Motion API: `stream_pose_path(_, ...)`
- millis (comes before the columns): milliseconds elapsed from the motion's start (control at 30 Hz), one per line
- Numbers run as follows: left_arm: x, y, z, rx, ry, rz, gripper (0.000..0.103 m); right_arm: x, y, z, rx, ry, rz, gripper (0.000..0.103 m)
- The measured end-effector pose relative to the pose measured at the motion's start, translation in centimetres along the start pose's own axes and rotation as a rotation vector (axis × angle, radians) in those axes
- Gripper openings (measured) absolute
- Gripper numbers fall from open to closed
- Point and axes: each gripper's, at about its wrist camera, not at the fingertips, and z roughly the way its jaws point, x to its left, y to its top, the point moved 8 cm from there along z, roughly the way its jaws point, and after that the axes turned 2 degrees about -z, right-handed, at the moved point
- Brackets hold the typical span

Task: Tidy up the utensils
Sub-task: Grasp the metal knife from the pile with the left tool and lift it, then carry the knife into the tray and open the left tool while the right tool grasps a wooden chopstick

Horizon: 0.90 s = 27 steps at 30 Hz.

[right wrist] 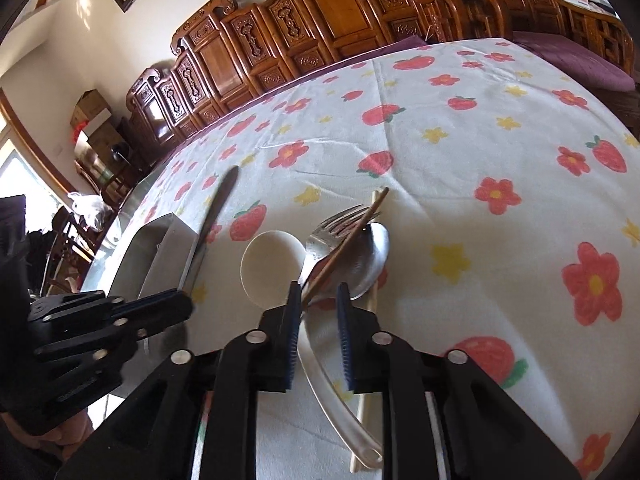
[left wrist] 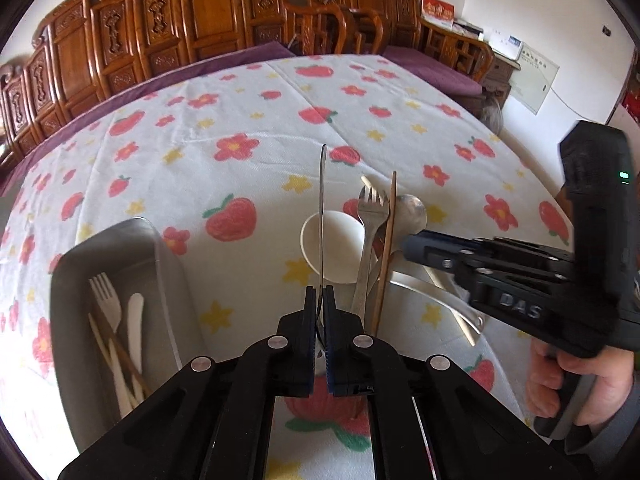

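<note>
My left wrist camera looks low along its fingers across the table [left wrist: 240, 92] toward the carved wooden bench [left wrist: 168, 28]. My right wrist camera sits just as close, tilted, facing the same way. Both share the utensil pile [left wrist: 376, 232] [right wrist: 340, 248] and metal tray [left wrist: 120, 280] [right wrist: 160, 248].

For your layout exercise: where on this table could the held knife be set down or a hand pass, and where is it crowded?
Bare cloth lies between the metal tray and the white spoon, and across the far side. It is crowded where the fork, metal spoon and chopsticks overlap, beside the right gripper. The left gripper grips the knife.
</note>
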Motion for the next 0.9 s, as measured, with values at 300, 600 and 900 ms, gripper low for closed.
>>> stream_pose_path(300,1.0,-0.9,-2.9,-0.074,0.010,-0.016,0.003,0.5,0.3,2.5,0.041,-0.083,-0.029,0.023)
stream_pose_path(600,0.4,-1.3,-4.2,-0.109,0.033,0.015,0.003,-0.2,1.1,3.1,0.063,-0.195,-0.037,0.021)
stream_pose_path(900,1.8,-1.8,-5.9,-0.141,0.063,-0.004,0.003,-1.0,0.8,2.1,0.075,-0.208,-0.029,0.006)
